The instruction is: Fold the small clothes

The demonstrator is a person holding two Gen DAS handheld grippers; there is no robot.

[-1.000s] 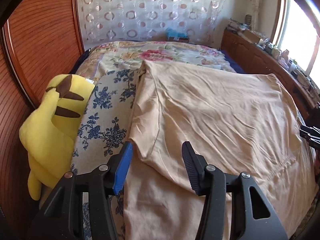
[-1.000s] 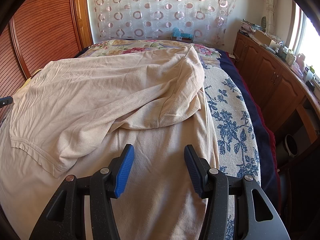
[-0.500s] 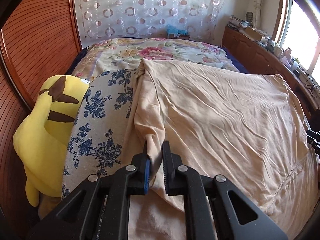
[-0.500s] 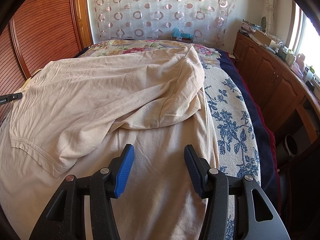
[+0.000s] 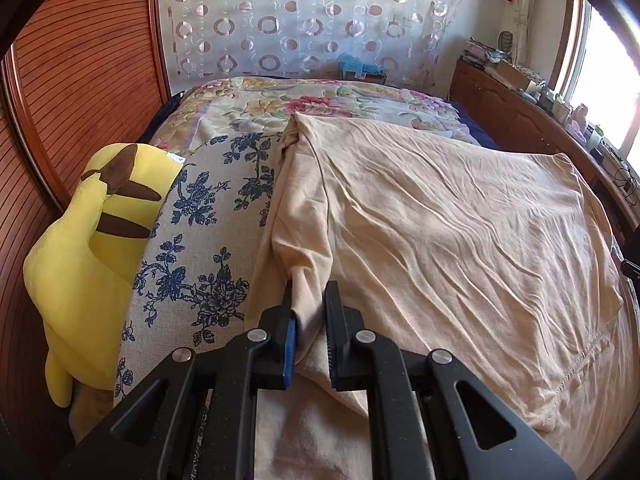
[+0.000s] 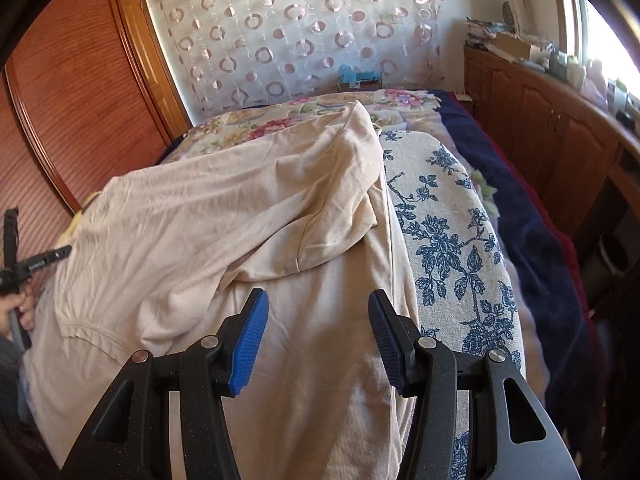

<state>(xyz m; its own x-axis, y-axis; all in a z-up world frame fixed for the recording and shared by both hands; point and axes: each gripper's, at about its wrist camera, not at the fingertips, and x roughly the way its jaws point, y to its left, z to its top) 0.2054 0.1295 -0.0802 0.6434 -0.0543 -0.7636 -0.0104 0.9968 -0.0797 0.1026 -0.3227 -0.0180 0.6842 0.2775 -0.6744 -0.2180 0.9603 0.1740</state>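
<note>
At the far left we see a yellow plush toy (image 5: pixel 92 248) against the wooden wall, beside the blue-flowered bedspread (image 5: pixel 200 240). Next comes our left gripper (image 5: pixel 308 320), its jaws pinched tight on a bunched fold at the left edge of the beige shirt (image 5: pixel 440 232), which lies spread across the bed. Further right, our right gripper (image 6: pixel 318 340) hovers over the shirt's lower part, jaws about half apart with nothing between them. A folded-over sleeve (image 6: pixel 320 216) lies just ahead of it.
</note>
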